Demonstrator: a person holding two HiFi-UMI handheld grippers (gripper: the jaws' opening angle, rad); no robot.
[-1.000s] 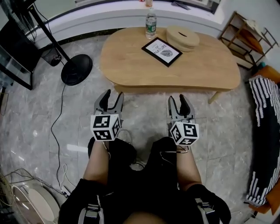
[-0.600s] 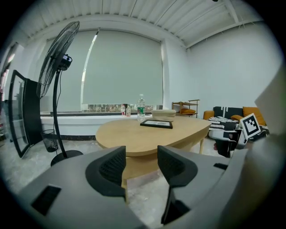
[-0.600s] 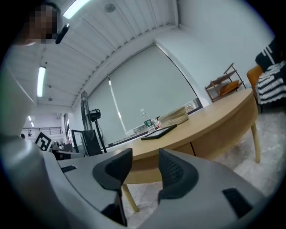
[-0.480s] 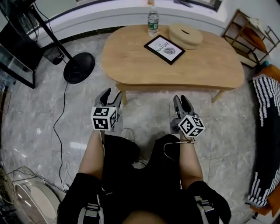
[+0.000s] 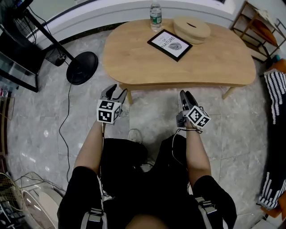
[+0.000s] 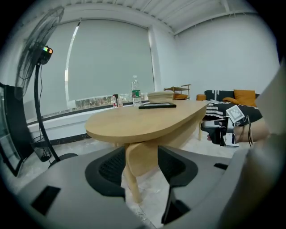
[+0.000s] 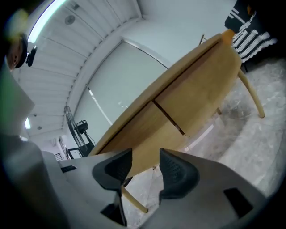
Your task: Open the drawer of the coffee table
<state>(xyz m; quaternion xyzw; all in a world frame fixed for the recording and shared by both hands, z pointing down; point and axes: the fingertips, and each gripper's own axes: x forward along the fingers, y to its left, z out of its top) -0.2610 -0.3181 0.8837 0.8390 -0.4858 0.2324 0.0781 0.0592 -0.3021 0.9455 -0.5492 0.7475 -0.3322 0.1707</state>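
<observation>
The oval wooden coffee table [image 5: 210,62] fills the top of the head view. Both grippers hang low in front of its near edge, apart from it. My left gripper [image 5: 117,91] points at the table's left leg [image 6: 130,179], which shows beyond its open jaws [image 6: 140,163]. My right gripper [image 5: 184,94] is rolled on its side and open [image 7: 145,167], with nothing between the pads. Its view looks up at the table's side panel [image 7: 192,89], where a dark seam [image 7: 169,115] marks a drawer front. The right gripper [image 6: 222,129] also shows in the left gripper view.
On the tabletop stand a water bottle [image 5: 154,11], a framed print [image 5: 170,44] and a round wooden box [image 5: 191,27]. A fan's black base [image 5: 82,68] with a cable lies left on the marble floor. A striped cushion [image 5: 275,89] is at the right.
Both grippers have sunk and moved closer to the table's near edge. The right gripper has rolled onto its side. The table now sits nearer in the head view.
</observation>
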